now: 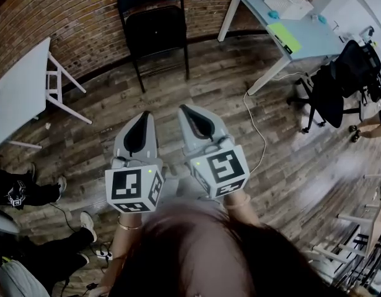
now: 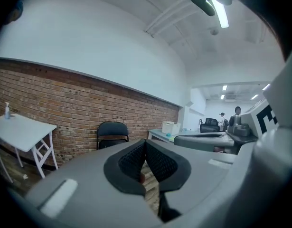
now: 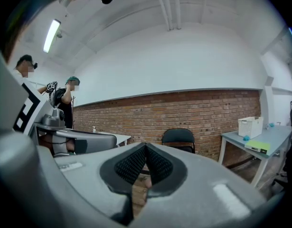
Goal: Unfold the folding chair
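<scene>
One brick wall (image 1: pixel 85 17) runs across the room well ahead of both pairs of jaws, and a plank wood floor (image 1: pixel 196 91) lies beneath and in front of them. A white table (image 1: pixel 17 91) stands off to the left of the left jaws. A grey-blue table (image 1: pixel 302 33) stands ahead and to the right of the right jaws.

The folding chair (image 1: pixel 154 26) is black and stands at the foot of the wall. It is ahead of the jaws and well apart from them. It shows a little left of the left jaws in the left gripper view and a little right of the right jaws in the right gripper view. Its seat looks turned up flat against the frame, so it is not yet unfolded. A black office chair (image 1: pixel 339 82) sits far out to the right of the right jaws.

The left gripper (image 1: pixel 142 115) and the right gripper (image 1: pixel 185 109) are held side by side and close together, both pointing toward the chair. On each, the ribbed pads meet at the tip: the jaws are closed together with nothing between them.

A white box (image 1: pixel 288 0) and a green sheet (image 1: pixel 283 36) lie on the grey-blue table. A white cable (image 1: pixel 255 122) trails over the floor just right of the right jaws. A small bottle (image 2: pixel 6 109) stands on the white table.
</scene>
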